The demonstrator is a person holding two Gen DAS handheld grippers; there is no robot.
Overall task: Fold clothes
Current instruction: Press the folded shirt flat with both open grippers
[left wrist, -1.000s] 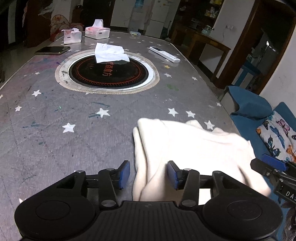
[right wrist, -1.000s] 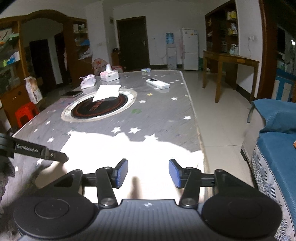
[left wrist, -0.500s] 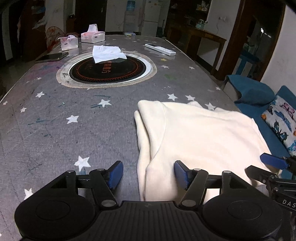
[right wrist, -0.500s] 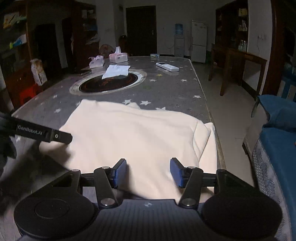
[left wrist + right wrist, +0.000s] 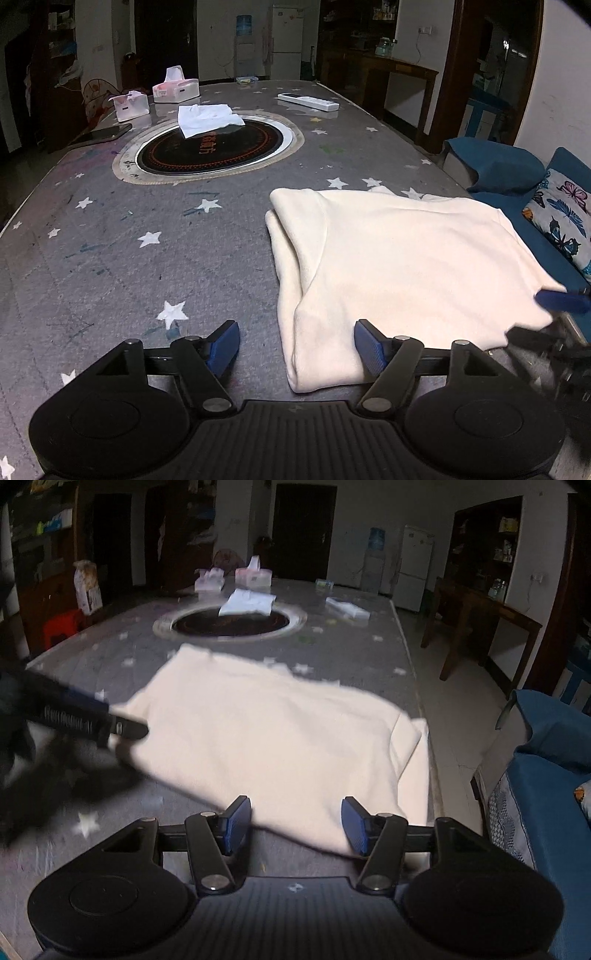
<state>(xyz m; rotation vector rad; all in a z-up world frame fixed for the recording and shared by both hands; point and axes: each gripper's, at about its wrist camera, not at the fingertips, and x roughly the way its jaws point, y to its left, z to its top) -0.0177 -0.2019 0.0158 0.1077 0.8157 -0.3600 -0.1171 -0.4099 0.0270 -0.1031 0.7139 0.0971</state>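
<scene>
So there's a cream garment (image 5: 399, 258) folded into a rough rectangle, lying flat on the grey star-print table (image 5: 110, 258), and in the left wrist view it fills the lower right of the frame with its doubled-up left edge showing a couple of layers. The left gripper (image 5: 295, 345) sits low at the bottom centre with its jaws wide apart and nothing between them; the right blue pad (image 5: 367, 347) is just at the garment's near edge, the left pad over bare table. The right gripper (image 5: 295, 823) is much the same in its own view: jaws spread, empty, at the near edge of the cloth, which takes up the middle of that frame (pretty blurry, that one). You can also see each gripper poking into the other's view, at the far right edge in the left view and at mid left in the right view. Farther back on the table, upper left of the left view, there's a round black cooktop inset (image 5: 210, 151) with a white cloth (image 5: 207, 118) lying on its far rim, two tissue boxes (image 5: 175, 88), a phone (image 5: 101, 134) and a white remote (image 5: 308, 101). A blue sofa (image 5: 495, 166) with a butterfly cushion (image 5: 565, 218) is at the right.
</scene>
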